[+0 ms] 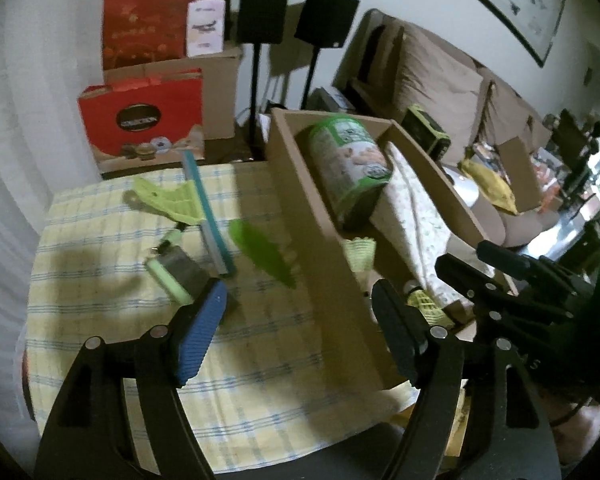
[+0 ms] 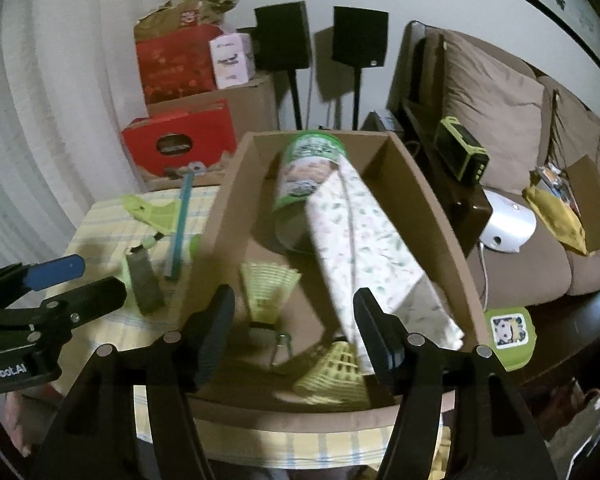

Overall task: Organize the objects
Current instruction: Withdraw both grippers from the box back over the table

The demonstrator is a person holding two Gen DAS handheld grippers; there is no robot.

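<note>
A brown cardboard box [image 1: 320, 224] [image 2: 220, 216] stands on the yellow checked tablecloth [image 1: 100, 280]. Inside lie a green can [image 1: 348, 160] [image 2: 304, 172], a floral cloth packet [image 1: 416, 216] [image 2: 364, 248] and pale yellow mesh pieces [image 2: 268, 284]. Left of the box lie a blue stick [image 1: 208, 216], a lime clip [image 1: 168, 200], a green comb [image 1: 264, 252] and a grey block with a green edge [image 1: 176, 272]. My left gripper [image 1: 298, 292] is open and empty over the box's left wall. My right gripper [image 2: 294, 296] hangs open and empty above the box's near end.
Red gift bags [image 1: 140, 120] and cardboard boxes stand behind the table beside two black speakers on stands [image 1: 260, 8]. A brown sofa [image 2: 500, 100] with clutter fills the right. A green lidded box [image 2: 510, 330] sits on a dark surface right of the carton.
</note>
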